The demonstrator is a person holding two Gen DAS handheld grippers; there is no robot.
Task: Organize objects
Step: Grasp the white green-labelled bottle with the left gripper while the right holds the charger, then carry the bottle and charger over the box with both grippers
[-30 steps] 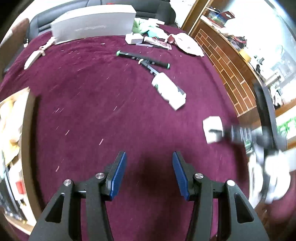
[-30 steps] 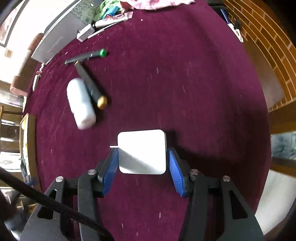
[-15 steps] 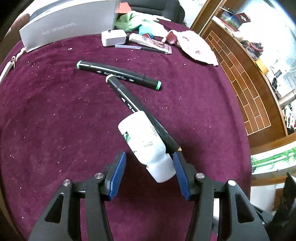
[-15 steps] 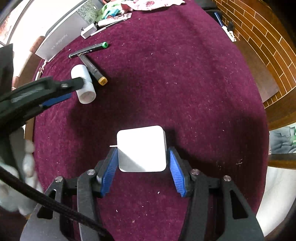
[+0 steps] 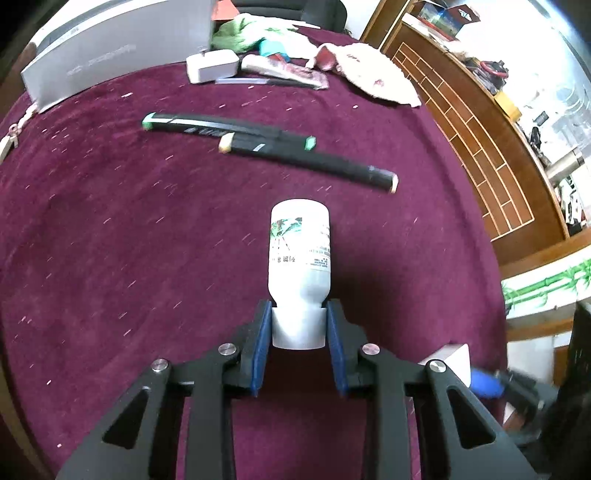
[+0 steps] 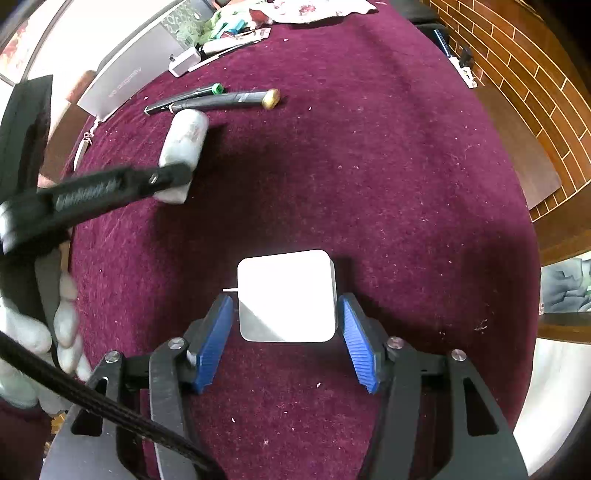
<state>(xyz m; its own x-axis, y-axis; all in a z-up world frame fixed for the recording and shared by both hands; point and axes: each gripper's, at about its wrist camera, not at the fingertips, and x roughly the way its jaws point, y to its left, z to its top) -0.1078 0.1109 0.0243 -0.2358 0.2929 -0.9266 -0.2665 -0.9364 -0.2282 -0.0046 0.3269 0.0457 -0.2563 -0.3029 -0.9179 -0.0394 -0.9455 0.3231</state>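
Where the maroon cloth [image 5: 110, 258] covers the table, the left gripper [image 5: 299, 332] points steeply down at a white bottle [image 5: 299, 254] lying on its side; its jaws have just been closing, and the blue pads [image 5: 260, 343] now press on either side of the bottle's white cap end, the labelled body reaching away from the fingers toward two black markers [image 5: 258, 144]; these lie near the bottle but apart from it, one with green ends [image 5: 147, 121], the other with tan ends [image 5: 393, 184], the two overlapping along part of their length. Seen from the right wrist, the same bottle [image 6: 183, 147] rests on the cloth with the dark left finger [image 6: 110, 188] across its near end, and a gloved hand [image 6: 55, 332] shows at the left edge. The right gripper [image 6: 284, 332] stands over a white square block [image 6: 286, 295] on the cloth; its jaws have just been opening, and the ribbed blue pads [image 6: 214, 339] flank the block with a narrow gap on each side, apparently clear of it, though glare on the block makes the left gap hard to judge. Along the far edge lie a grey box [image 5: 110, 51], a small white charger [image 5: 212, 66], a green cloth [image 5: 240, 35] and a crumpled pale cloth [image 5: 373, 74]; brick-patterned wood panelling [image 5: 480, 147] stands beyond the table on the right.
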